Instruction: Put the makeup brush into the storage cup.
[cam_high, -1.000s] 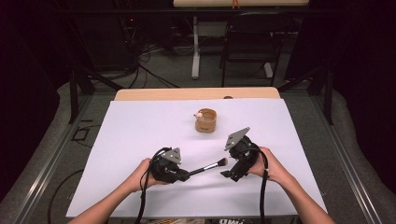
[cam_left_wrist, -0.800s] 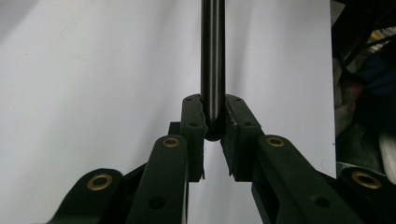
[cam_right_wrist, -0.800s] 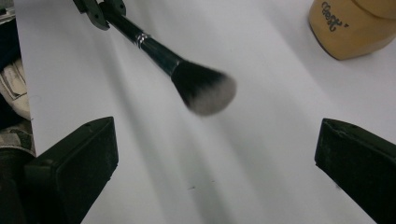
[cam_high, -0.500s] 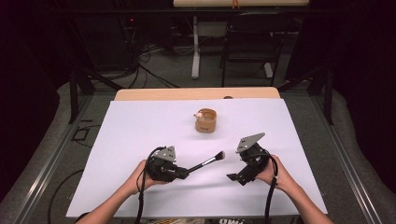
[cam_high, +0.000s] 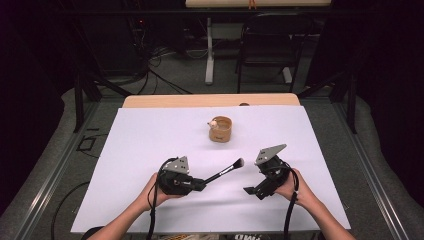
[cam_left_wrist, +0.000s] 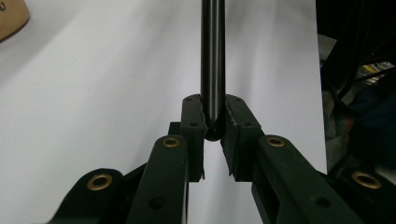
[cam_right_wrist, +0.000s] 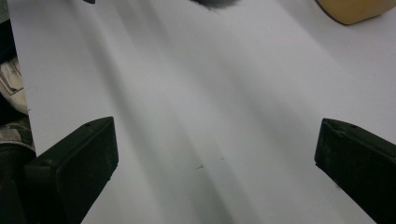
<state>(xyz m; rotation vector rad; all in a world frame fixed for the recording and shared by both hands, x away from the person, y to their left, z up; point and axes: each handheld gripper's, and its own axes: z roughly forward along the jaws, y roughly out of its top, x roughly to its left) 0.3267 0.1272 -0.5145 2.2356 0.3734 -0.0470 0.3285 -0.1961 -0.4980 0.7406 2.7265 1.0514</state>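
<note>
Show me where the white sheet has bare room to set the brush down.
Bare: the white sheet left of the wooden cup, and the right stretch beyond the right gripper. Crowded: the near middle, where the left gripper holds the brush.

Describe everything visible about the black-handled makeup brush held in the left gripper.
The black-handled makeup brush has a slim, glossy, round black handle and a small tuft of pale-tipped bristles. The left gripper is shut on the rounded butt end of the handle, a pad pressing each side. The brush sticks out from the jaws over the white table cover, its bristles pointing toward the far right. Nothing else touches it; whether the bristles rest on the cover cannot be told.
</note>
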